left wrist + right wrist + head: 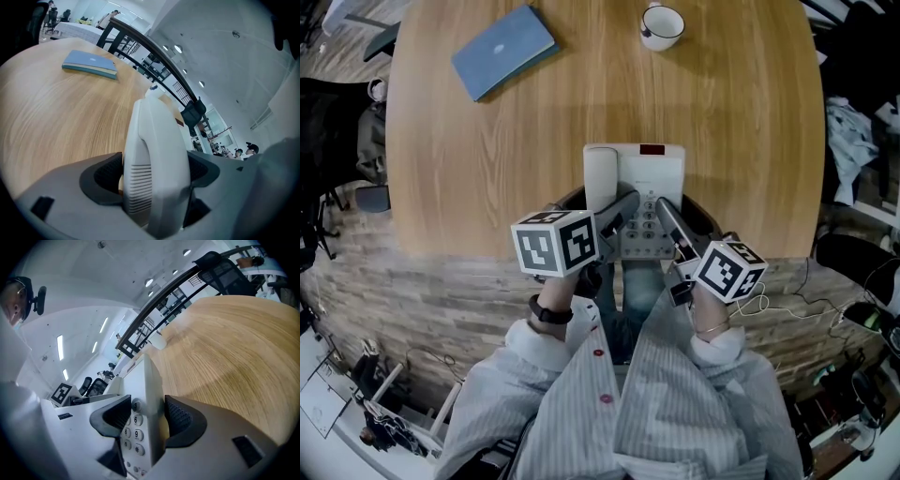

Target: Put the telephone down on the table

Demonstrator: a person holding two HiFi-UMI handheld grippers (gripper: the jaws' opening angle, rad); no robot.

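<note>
We see the white desk telephone (pixel 649 176) at the 6 o'clock edge of the round wooden table (pixel 469 169), with its near end over the table's rim, right in front of the person. From these views we cannot tell whether its underside touches the wood.

The left gripper (pixel 622 204) reaches in from 7 o'clock. In the left gripper view its jaws are closed narrow on the handset (pixel 157 140), with a dark pad pressed against each flank. The handset lies along the telephone's 9 o'clock side.

The right gripper (pixel 664 208) comes in from 5 o'clock. In the right gripper view its jaws pinch the 3 o'clock edge of the telephone. One pad lies on top, just beside the keypad (pixel 127 433), where we can read the 6, 8, 9 and # keys. The other pad is under the casing.

The two grippers sit close together, angled towards each other over the telephone's near end.

A blue book (pixel 503 50) lies flat on the table at 11 o'clock, well apart from the telephone. A white mug (pixel 662 26) stands upright at 1 o'clock near the far edge.
</note>
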